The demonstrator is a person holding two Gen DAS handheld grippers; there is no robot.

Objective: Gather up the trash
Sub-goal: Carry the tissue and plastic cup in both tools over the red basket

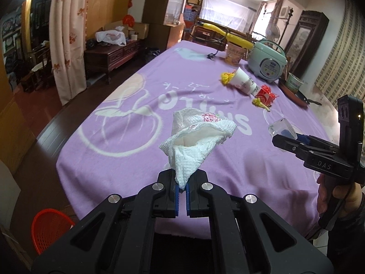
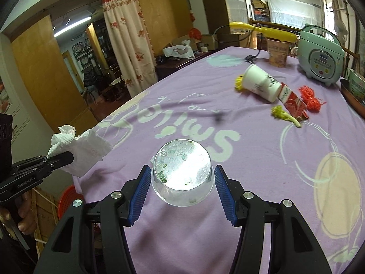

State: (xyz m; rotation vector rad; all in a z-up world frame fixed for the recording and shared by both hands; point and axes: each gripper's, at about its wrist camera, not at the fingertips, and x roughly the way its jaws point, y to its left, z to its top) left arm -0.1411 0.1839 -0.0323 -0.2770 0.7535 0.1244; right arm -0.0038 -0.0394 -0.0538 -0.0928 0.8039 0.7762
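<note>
Left gripper (image 1: 181,190), jaws closed on a crumpled paper towel (image 1: 196,141); right gripper (image 2: 182,190), jaws part-open, clamping a clear plastic cup (image 2: 182,171). Both items are held above the desk (image 1: 127,150). Still lying there: a white paper cup (image 2: 262,84), red carton (image 2: 293,104), yarn scraps. A red basket (image 1: 49,228), probably the bin, stands below the desk's edge; nothing visibly deposited.

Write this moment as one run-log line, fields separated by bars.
left hand-held gripper: shut on paper towel | right hand-held gripper: holds clear plastic cup | red basket: on floor
</note>
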